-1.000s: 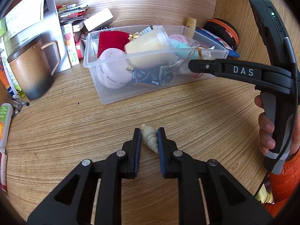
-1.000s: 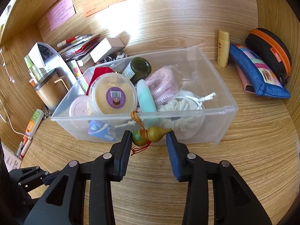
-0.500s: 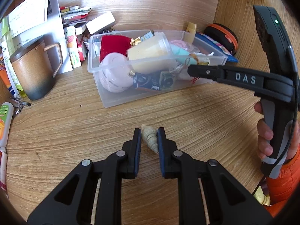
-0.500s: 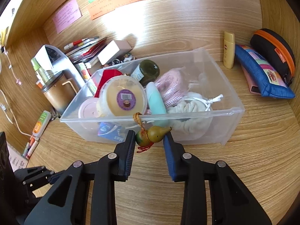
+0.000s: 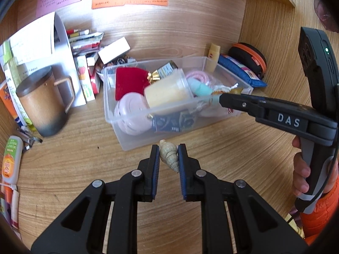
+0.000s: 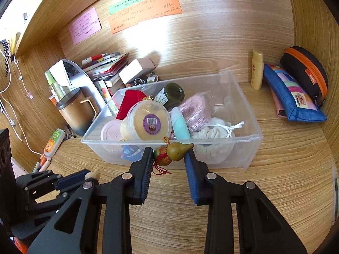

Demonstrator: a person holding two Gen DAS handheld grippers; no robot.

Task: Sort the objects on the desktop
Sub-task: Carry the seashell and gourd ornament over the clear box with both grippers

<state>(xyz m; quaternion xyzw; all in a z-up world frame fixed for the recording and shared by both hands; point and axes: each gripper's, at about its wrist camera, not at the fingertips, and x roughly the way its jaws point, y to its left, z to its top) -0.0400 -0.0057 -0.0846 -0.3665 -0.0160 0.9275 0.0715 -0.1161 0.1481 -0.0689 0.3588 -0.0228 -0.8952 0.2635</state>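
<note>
1. A wooden counter (image 6: 275,169) sits inside a wood-panelled nook, with pink, green and orange paper notes (image 6: 146,10) stuck on the back wall.
2. A clear plastic bin (image 6: 247,139) stands in the middle of the counter, crowded with small things.
3. The left gripper (image 5: 168,158) is clenched on a pale spiral seashell (image 5: 169,154), pressed between its two blue pads just in front of the bin's near corner.
4. The right gripper (image 6: 168,156) grasps a small olive-green gourd charm (image 6: 178,150) with a painted red bead and red tassel. Its pads press the charm from both sides, right in front of the bin's near wall. These jaws have just been closing, with the charm between them.
5. Inside the bin lie a round tub with a purple label (image 6: 148,122), a pink round case (image 6: 110,133), a red pouch (image 6: 129,103), a dark green jar (image 6: 171,93), a mint-coloured tube (image 6: 180,124), a pink coiled cord (image 6: 197,110) and a white drawstring bag (image 6: 214,131).
6. Left of the bin stands a brown mug (image 5: 42,110) with a handle, with books and boxes (image 5: 84,42) stacked behind.
7. Right of the bin, a yellow tube (image 6: 257,69) stands upright beside a blue zip pouch (image 6: 294,97) and a black case with an orange zip (image 6: 305,69).
8. A hand (image 5: 300,173) with an orange sleeve holds the right gripper's handle.
</note>
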